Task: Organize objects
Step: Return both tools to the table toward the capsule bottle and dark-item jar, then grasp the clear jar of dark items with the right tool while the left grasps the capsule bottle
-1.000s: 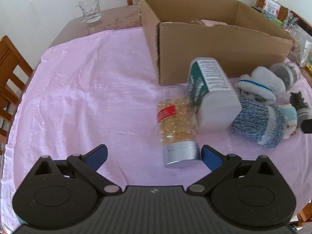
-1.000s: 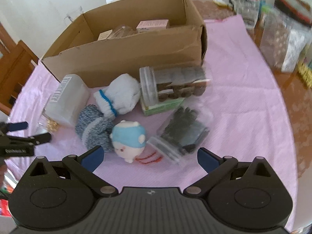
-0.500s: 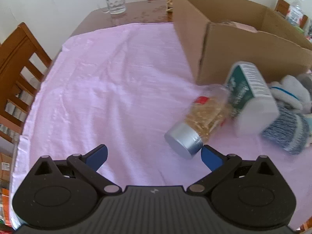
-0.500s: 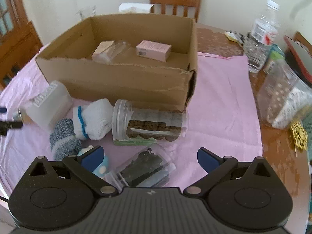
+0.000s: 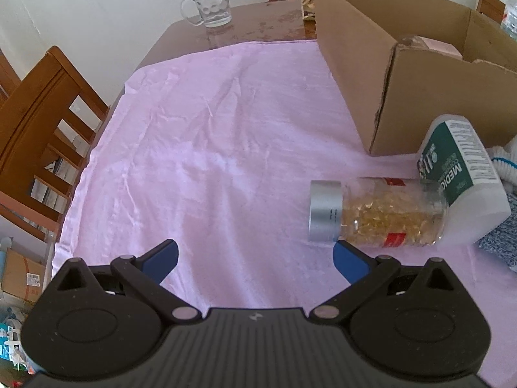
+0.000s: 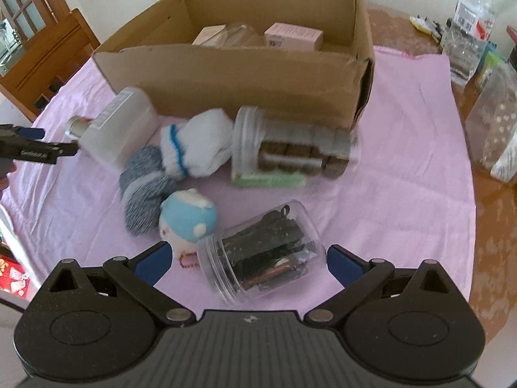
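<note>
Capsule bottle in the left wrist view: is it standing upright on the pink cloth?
No, the capsule bottle lies on its side on the pink cloth, silver cap pointing left.

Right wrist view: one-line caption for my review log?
Open right gripper poised over clear jar lying before cardboard box.

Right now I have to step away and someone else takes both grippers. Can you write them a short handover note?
Left gripper: open, empty, beside the capsule bottle, which lies on its side.
Right gripper: open, empty, around the clear jar of dark items but not closed.
In the cardboard box: a pink carton and a few other items.
Left on the pink cloth: both those containers, white bottle, two sock rolls, plush toy, cookie jar.
</note>
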`<state>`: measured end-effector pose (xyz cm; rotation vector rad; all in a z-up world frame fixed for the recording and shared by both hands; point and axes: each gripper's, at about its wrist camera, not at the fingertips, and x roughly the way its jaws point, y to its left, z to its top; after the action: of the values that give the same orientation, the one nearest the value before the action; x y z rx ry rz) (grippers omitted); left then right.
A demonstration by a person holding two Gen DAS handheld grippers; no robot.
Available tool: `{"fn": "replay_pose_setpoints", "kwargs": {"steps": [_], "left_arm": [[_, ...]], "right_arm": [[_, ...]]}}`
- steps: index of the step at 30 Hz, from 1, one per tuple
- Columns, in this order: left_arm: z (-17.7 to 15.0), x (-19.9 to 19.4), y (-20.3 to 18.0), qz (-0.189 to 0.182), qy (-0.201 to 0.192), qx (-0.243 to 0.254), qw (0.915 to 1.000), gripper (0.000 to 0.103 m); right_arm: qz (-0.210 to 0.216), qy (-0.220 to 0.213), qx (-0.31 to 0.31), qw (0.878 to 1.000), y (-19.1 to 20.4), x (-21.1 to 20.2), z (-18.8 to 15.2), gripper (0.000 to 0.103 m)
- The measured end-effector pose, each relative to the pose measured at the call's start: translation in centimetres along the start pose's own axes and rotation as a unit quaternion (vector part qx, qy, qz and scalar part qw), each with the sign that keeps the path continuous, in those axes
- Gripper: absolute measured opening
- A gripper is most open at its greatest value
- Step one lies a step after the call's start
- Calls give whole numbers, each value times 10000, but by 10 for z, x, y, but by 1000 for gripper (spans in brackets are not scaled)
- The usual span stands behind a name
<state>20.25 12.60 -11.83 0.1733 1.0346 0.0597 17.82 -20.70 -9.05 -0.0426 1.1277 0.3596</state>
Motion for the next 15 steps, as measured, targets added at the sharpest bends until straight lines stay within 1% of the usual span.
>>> {"fn": "replay_pose_setpoints", "kwargs": {"steps": [1, 3, 7, 10, 13, 15], "left_arm": [[0, 0, -1, -21, 14, 10, 10000, 102], [-3, -3, -2, -184, 33, 43, 9998, 102], [-10, -14, -11, -626, 28, 139, 9979, 102], [-10, -23, -21, -974, -100, 105, 9951, 102], [-6, -25, -28, -1060, -206, -3, 9941, 102], [-2, -24, -30, -1045, -212, -83, 9943, 102]], "right_arm": [[9, 19, 4, 10000, 2, -1, -2, 103], [-11, 10, 28, 10000, 4, -2, -5, 103], [-51, -34, 105, 9999, 3, -3, -8, 103], [-42, -67, 171, 9998, 2, -2, -8, 103], [-38, -100, 207, 9997, 2, -2, -8, 103], [-42, -117, 212, 9997, 2, -2, -9, 103]]}}
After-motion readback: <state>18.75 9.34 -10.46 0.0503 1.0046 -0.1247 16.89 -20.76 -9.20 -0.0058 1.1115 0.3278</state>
